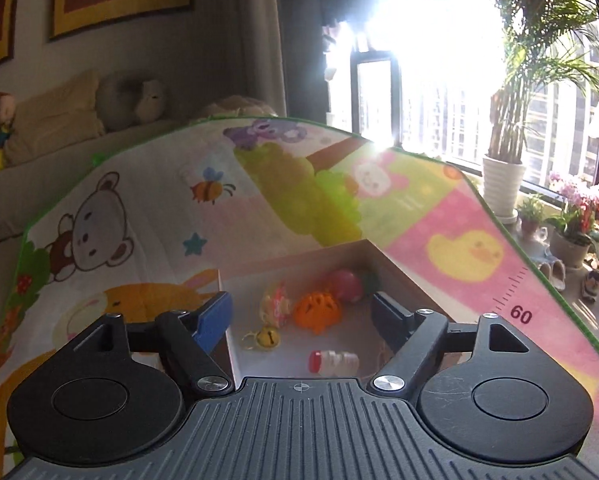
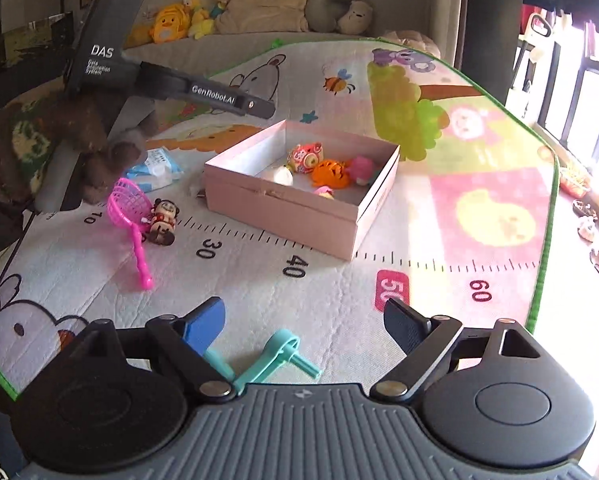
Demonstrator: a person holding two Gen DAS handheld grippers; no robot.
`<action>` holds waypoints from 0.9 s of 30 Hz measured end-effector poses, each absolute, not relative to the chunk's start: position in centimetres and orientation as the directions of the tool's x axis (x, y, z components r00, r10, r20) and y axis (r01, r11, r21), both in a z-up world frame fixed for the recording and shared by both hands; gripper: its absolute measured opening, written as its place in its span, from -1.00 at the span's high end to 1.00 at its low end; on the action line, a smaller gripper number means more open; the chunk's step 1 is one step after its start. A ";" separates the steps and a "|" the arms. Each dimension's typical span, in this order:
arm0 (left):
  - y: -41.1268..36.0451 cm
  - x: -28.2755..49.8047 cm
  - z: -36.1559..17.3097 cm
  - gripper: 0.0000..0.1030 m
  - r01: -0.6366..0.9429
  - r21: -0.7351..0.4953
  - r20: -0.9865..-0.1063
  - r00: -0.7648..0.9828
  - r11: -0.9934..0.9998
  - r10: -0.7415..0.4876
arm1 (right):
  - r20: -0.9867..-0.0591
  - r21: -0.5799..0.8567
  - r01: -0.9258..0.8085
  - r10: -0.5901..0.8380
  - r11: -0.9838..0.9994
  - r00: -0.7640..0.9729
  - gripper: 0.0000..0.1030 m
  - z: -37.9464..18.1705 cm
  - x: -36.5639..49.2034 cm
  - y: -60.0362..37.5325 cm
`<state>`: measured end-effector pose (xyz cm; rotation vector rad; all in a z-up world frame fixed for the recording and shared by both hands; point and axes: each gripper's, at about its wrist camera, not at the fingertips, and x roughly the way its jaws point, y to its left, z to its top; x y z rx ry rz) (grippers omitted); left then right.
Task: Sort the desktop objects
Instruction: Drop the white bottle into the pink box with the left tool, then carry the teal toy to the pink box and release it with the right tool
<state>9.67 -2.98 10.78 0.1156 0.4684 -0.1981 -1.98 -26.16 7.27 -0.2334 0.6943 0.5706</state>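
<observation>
Below right fingers (image 2: 207, 322), teal toy (image 2: 277, 358).

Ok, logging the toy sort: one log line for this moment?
left gripper: open, over box | right gripper: open, above teal toy | pink net, doll: unsorted

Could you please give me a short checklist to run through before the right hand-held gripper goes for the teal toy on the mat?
1. Right hand-held gripper open and empty: ok, jaws spread wide.
2. Teal toy between its fingers: cannot tell; it lies on the mat just ahead, partly hidden under the blue finger.
3. Left hand-held gripper empty: ok, open above the pink box.
4. Room left in the box: ok, bare floor shows beside the orange toy.
5. Other items still out: not ok, pink net scoop and doll figure remain on the mat.
</observation>
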 end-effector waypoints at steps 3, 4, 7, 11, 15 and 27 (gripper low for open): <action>-2.3 6.6 9.5 -0.79 0.207 0.066 -0.506 0.850 0.976 -0.146 | -0.680 -0.042 -0.605 0.420 0.795 0.600 -0.80 5.7 -3.3 -25.5; -2.1 5.5 8.8 -0.82 0.217 0.054 -0.524 0.837 0.975 -0.157 | -0.683 -0.056 -0.614 0.418 0.787 0.599 -0.86 5.3 -3.4 -25.3; -2.1 2.4 7.0 -0.86 0.260 0.022 -0.571 0.796 0.965 -0.201 | -0.687 -0.116 -0.643 0.406 0.757 0.602 -0.90 4.0 -3.6 -24.2; -2.1 -0.6 5.1 -0.88 0.258 -0.019 -0.610 0.762 0.966 -0.216 | -0.705 -0.107 -0.664 0.415 0.740 0.575 -0.90 2.7 -2.6 -22.7; -2.0 -1.6 4.0 -0.91 0.256 -0.059 -0.647 0.726 0.965 -0.232 | -0.714 -0.102 -0.666 0.412 0.739 0.566 -0.90 1.6 -1.4 -21.9; -1.8 -3.5 4.1 -0.94 0.264 -0.072 -0.639 0.728 0.962 -0.247 | -0.717 -0.017 -0.645 0.440 0.764 0.540 -0.31 5.1 -0.4 -22.0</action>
